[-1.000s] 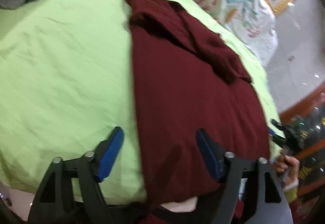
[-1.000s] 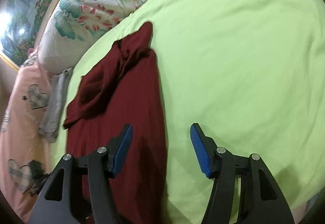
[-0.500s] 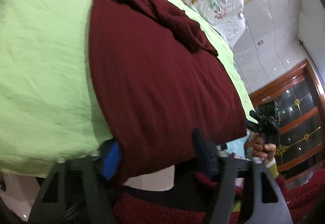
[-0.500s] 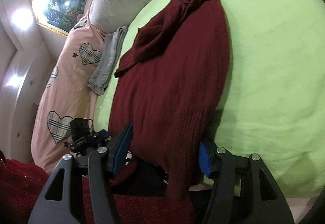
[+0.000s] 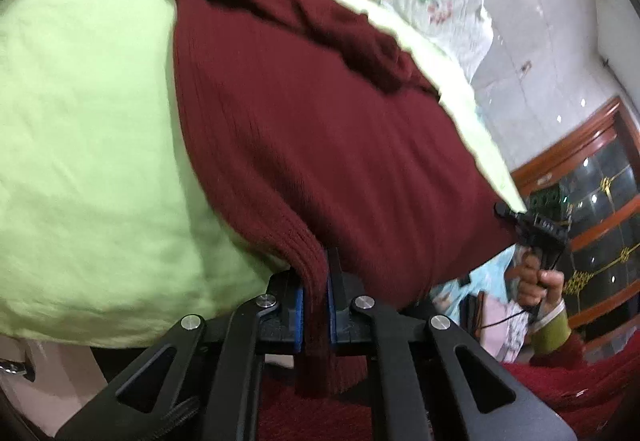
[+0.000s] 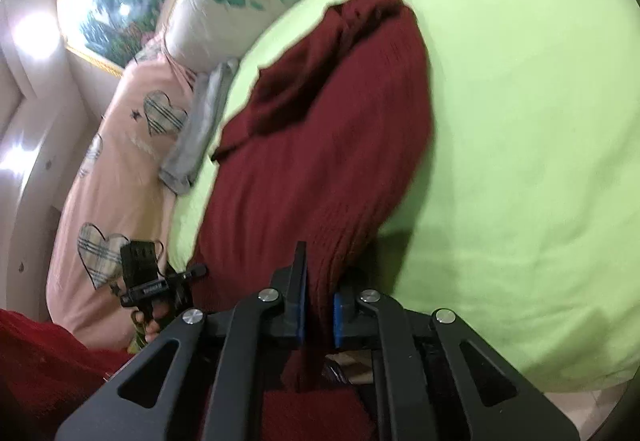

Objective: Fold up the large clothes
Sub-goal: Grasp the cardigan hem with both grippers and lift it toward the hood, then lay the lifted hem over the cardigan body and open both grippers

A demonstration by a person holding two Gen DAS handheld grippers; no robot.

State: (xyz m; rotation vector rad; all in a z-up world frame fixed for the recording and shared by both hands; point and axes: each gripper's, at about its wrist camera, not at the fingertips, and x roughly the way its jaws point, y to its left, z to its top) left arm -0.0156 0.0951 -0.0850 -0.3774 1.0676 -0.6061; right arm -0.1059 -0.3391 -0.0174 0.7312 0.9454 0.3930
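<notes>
Sleeves already folded in; both grippers, left [image 5: 316, 311] and right [image 6: 318, 315], have just closed, pinching the sweater's [image 5: 320, 121] near hem. Lengthwise fold still to come.

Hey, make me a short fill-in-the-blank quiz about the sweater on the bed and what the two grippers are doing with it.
1. The dark red sweater lies on a bed sheet coloured light ____.
2. The left gripper has just closed its jaws on the sweater's near ____.
3. The right gripper is ____ on the same edge.
4. The pink pillow is printed with plaid ____.

Missing words: green; edge; shut; hearts
</notes>
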